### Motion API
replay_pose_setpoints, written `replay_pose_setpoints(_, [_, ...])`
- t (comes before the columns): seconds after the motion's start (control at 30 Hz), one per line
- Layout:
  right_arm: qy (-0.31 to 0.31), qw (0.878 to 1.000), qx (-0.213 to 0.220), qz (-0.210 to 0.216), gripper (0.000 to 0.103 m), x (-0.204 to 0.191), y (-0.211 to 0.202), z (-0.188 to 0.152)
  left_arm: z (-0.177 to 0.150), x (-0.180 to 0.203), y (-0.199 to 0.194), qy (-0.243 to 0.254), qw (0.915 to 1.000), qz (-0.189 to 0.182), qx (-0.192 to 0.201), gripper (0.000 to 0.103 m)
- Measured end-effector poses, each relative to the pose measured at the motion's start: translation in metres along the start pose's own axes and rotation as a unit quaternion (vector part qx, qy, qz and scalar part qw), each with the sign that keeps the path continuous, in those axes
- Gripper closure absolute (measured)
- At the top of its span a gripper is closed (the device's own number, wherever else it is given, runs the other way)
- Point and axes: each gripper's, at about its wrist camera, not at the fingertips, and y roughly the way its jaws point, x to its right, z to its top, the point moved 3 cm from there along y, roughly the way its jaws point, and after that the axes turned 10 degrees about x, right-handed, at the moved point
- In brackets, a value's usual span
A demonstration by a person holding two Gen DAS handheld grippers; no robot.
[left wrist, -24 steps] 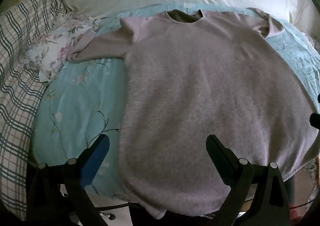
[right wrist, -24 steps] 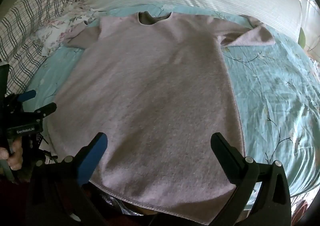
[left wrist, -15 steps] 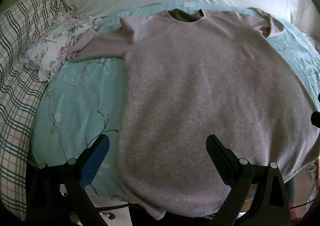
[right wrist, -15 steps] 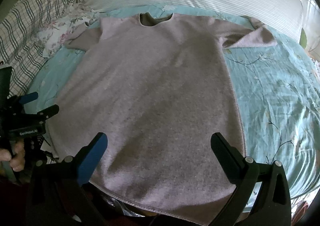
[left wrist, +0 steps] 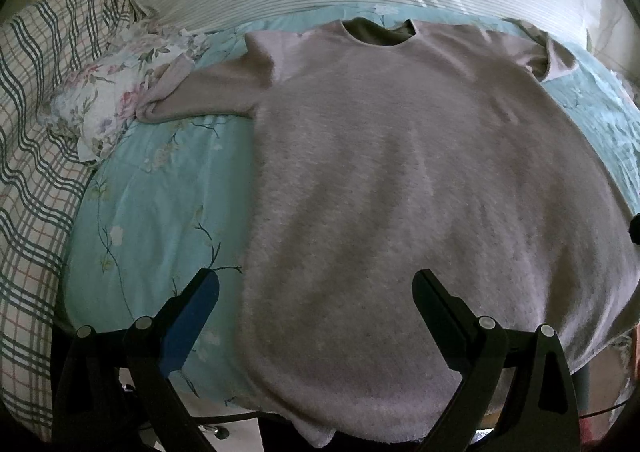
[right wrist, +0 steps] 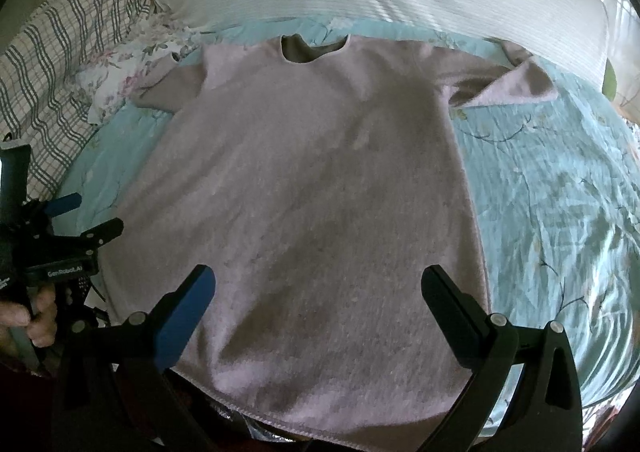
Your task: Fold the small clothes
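Both tools, left tool (left wrist: 314, 294) and right tool (right wrist: 318, 290), gape empty above a fuzzy, flat-spread mauve sweater (left wrist: 400, 192).

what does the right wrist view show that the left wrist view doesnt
Only the right wrist view shows the left gripper from outside, open, with the person's hand on its handle, and the right gripper, open. Only the left wrist view looks along the left gripper's fingers. Both show the pink sweater spread flat on the blue floral sheet, plus the checked blanket.
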Motion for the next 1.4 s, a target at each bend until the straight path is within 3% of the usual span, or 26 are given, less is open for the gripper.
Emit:
replay_pose_setpoints(0.47, [0.009, 1.000, 0.016, 0.006, 0.000, 0.009, 0.013, 0.019, 0.010, -0.005, 0.015, 0.012, 0.9994, 0.016, -0.027, 0.005])
replay_pose_setpoints(0.67, [0.034, 0.999, 0.028, 0.011, 0.000, 0.032, 0.026, 0.033, 0.019, -0.010, 0.028, -0.029, 0.9995, -0.012, 0.002, 0.005])
replay_pose_setpoints(0.8, [0.067, 0.997, 0.043, 0.021, 0.000, 0.056, 0.035, 0.047, 0.027, -0.014, 0.038, -0.033, 0.9994, -0.007, -0.004, 0.005])
replay_pose_setpoints(1.0, [0.111, 0.990, 0.090, 0.003, 0.000, 0.121, 0.044, 0.084, 0.042, -0.021, 0.050, -0.034, 0.9994, 0.007, 0.002, 0.005])
replay_pose_setpoints(1.1, [0.149, 0.985, 0.079, -0.019, 0.013, 0.166, 0.065, 0.103, 0.051, -0.022, 0.057, -0.037, 0.9993, 0.006, 0.003, 0.005])
replay_pose_setpoints(1.27, [0.183, 0.975, 0.099, -0.077, 0.032, 0.249, 0.090, 0.154, 0.060, -0.018, 0.068, -0.038, 0.9993, 0.002, -0.002, 0.005])
replay_pose_setpoints(1.4, [0.200, 0.967, 0.115, -0.112, 0.037, 0.308, 0.110, 0.197, 0.066, -0.008, 0.082, -0.030, 0.9994, 0.000, -0.017, 0.005])
